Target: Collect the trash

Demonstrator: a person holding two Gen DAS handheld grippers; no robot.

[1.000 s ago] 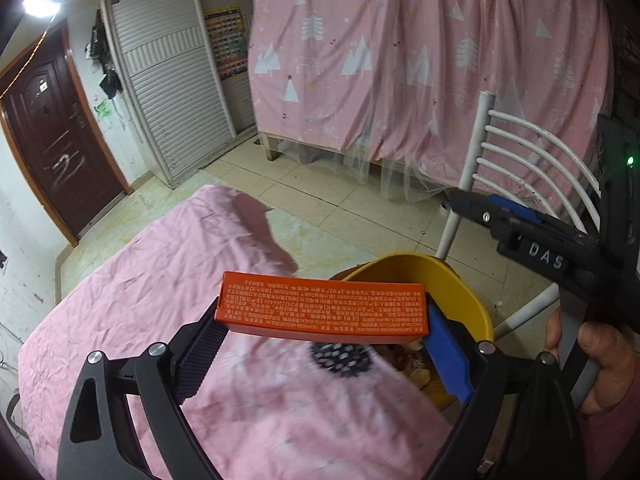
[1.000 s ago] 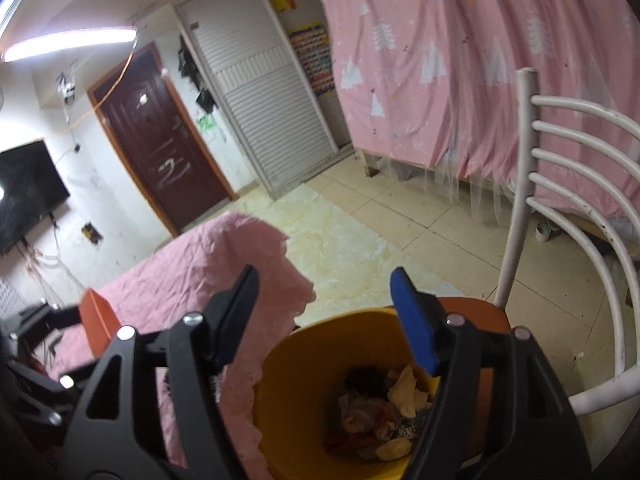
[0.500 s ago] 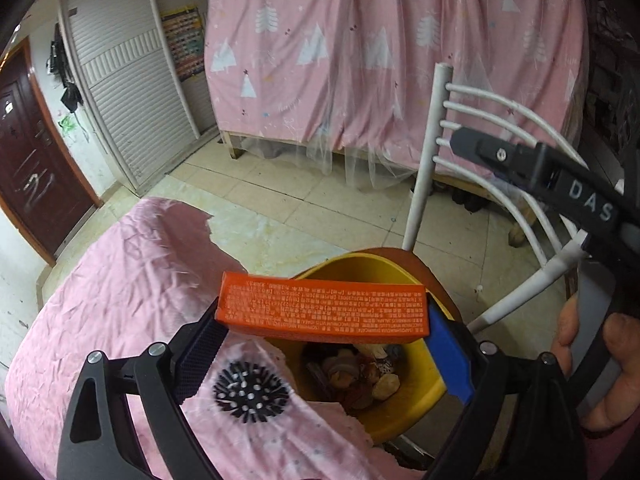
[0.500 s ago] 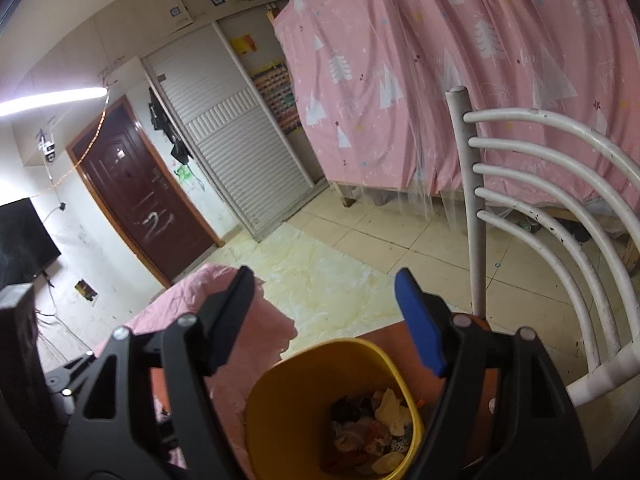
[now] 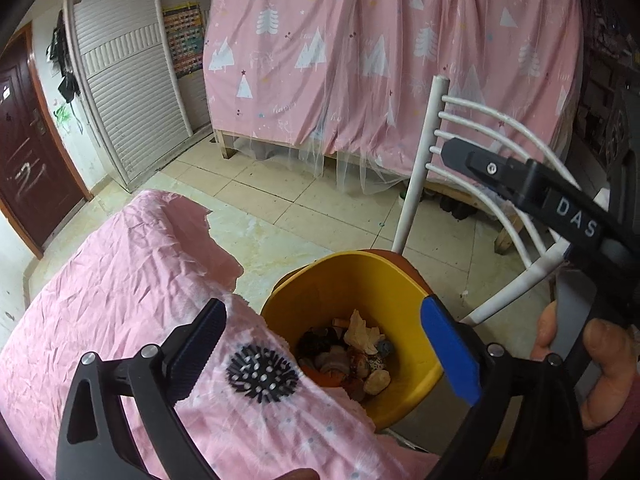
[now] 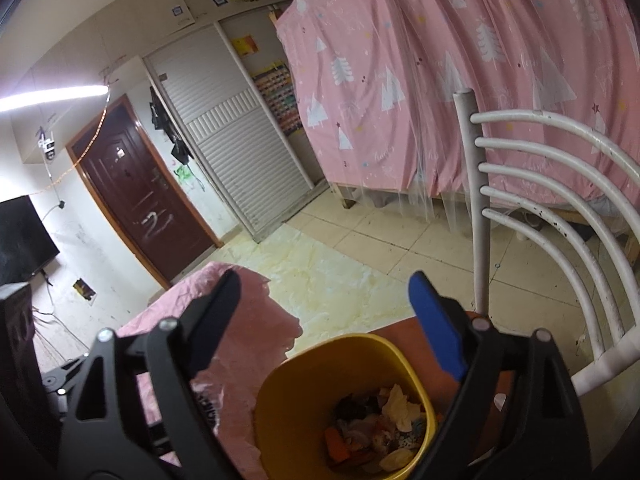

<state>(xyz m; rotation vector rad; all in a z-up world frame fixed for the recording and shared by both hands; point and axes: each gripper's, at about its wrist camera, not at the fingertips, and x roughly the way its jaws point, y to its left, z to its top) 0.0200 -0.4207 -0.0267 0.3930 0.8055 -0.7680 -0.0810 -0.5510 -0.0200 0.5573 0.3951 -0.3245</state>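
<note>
Crumpled scraps, perhaps paper, fill round yellow bin.

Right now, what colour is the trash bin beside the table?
Yellow: the trash bin shows best in the left wrist view.

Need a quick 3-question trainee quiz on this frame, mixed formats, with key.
1. True or false: the left gripper holds an orange box between its pads.
2. Multiple choice: the yellow bin stands A) on the pink cloth B) on the seat of the white chair, beside the cloth's edge C) on the floor by the door.
3. Fill in: the right gripper has its jaws ____, with nothing between them.

Key: 1 false, its jaws have just opened and are empty; an orange piece lies among the trash in the bin. 2 B. 3 open.
</note>
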